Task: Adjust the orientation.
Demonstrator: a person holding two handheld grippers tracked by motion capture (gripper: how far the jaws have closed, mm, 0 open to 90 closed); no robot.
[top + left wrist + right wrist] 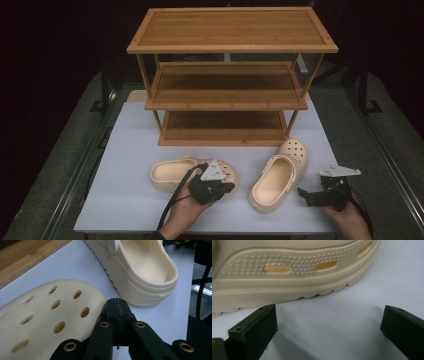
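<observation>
Two cream clogs lie on the white table (pixel 130 150). The left clog (pixel 175 172) lies sideways, and its holed toe (pixel 50 315) fills the lower left of the left gripper view. My left gripper (pixel 229 186) (pixel 117 312) is shut, with nothing between its jaws, right beside that toe. The right clog (pixel 277 175) (pixel 145 267) points away from me. My right gripper (pixel 303 193) (pixel 329 320) rests low on the table just right of it, open wide, facing the clog's vented side (pixel 287 270).
A three-shelf wooden rack (pixel 230 75) (pixel 25 257) stands at the back of the table, all its shelves bare. White tabletop lies between the rack and the clogs. Dark floor and metal rails (pixel 385 145) flank the table.
</observation>
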